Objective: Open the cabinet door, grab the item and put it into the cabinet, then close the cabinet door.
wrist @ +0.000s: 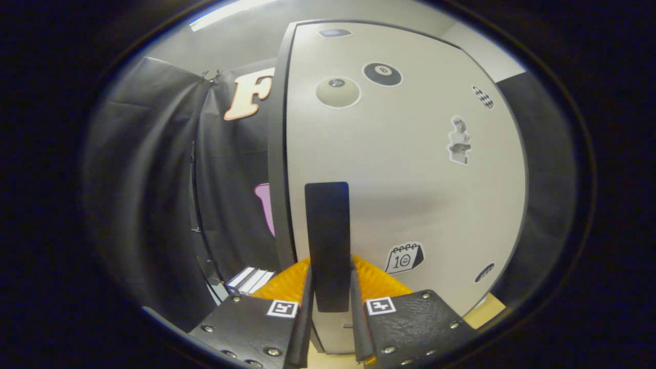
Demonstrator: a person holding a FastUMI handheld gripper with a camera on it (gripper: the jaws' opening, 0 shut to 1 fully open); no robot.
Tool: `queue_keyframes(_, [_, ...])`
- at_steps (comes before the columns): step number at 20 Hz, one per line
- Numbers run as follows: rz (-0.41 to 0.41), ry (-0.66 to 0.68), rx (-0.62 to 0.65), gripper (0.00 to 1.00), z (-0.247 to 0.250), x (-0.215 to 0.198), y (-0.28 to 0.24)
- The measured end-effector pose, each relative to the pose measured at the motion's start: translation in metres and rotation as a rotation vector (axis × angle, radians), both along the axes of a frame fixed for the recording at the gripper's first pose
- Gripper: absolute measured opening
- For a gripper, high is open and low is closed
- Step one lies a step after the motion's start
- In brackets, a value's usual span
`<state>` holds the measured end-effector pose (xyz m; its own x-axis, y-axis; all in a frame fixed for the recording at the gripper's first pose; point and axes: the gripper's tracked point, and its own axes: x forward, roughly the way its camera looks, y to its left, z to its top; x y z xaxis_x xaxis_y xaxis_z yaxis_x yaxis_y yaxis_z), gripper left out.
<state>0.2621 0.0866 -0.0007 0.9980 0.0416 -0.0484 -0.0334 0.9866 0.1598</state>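
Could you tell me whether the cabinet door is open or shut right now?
Shut or nearly: cabinet door lies flush in its frame. The gripper is clamped on its handle.

- 1 cabinet door (410, 169), 12 o'clock from the fingers.
- 1 handle (328, 241) on it, a dark vertical bar; both fingers (307, 307) press its sides.
- 1 gripper (330, 302).
- 2 ball stickers (382, 74), at the door's 12 o'clock.
- 1 bust sticker (459, 139), 2 o'clock.
- 1 calendar sticker (404, 258), 5 o'clock.
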Motion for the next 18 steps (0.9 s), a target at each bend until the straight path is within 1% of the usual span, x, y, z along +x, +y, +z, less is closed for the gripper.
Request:
queue_keyframes(2, [-0.001, 0.002, -0.001, 0.34, 0.001, -0.004, 0.000])
queue_keyframes(3, [0.000, 0.001, -0.005, 0.28, 0.001, -0.005, 0.001])
queue_keyframes(5, [0.010, 0.008, -0.006, 0.28, 0.000, -0.007, 0.001])
queue_keyframes(10, [0.001, 0.010, -0.025, 0.28, 0.000, -0.022, -0.001])
queue_keyframes(11, [0.006, 0.013, -0.023, 0.18, 0.001, -0.030, -0.003])
queue_keyframes(18, [0.002, 0.002, -0.020, 0.18, 0.000, -0.086, -0.024])
